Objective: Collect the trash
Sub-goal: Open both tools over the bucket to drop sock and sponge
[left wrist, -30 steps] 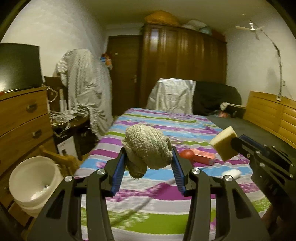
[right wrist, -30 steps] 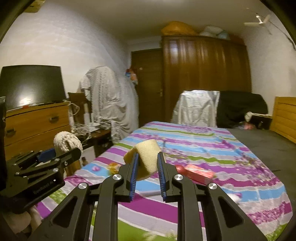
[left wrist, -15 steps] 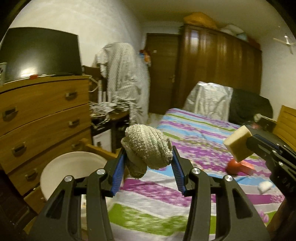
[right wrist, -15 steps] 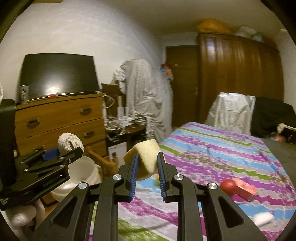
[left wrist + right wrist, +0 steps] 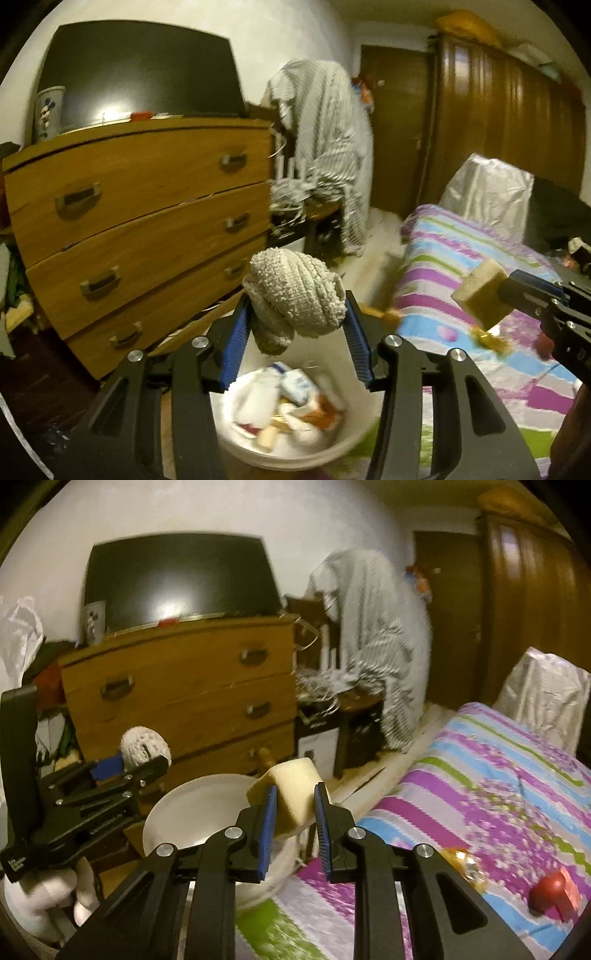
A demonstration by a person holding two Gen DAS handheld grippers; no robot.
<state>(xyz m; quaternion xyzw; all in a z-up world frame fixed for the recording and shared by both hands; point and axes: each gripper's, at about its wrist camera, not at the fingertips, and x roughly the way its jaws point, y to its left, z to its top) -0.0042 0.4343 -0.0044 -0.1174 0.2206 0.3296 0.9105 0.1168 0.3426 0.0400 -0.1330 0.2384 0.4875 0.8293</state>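
Note:
My left gripper (image 5: pixel 295 317) is shut on a balled grey-beige rag (image 5: pixel 293 295) and holds it right above a white bucket (image 5: pixel 365 439) that has several pieces of trash in it. In the right wrist view the left gripper (image 5: pixel 147 766) and the rag (image 5: pixel 144 746) show at the left. My right gripper (image 5: pixel 293 801) is shut on a yellow sponge (image 5: pixel 291 788), beside the white bucket (image 5: pixel 177 812), near its right rim. The sponge (image 5: pixel 482 299) also shows at the right of the left wrist view.
A wooden chest of drawers (image 5: pixel 140 229) with a dark TV (image 5: pixel 140 70) stands left of the bucket. The striped bed (image 5: pixel 498 794) lies at the right, with a red item (image 5: pixel 552 890) and a gold wrapper (image 5: pixel 461 864) on it. A draped chair (image 5: pixel 380 646) stands behind.
Both grippers have swung left from the bed toward the chest of drawers, each holding its item. The bucket has come under the left gripper, and its trash now shows.

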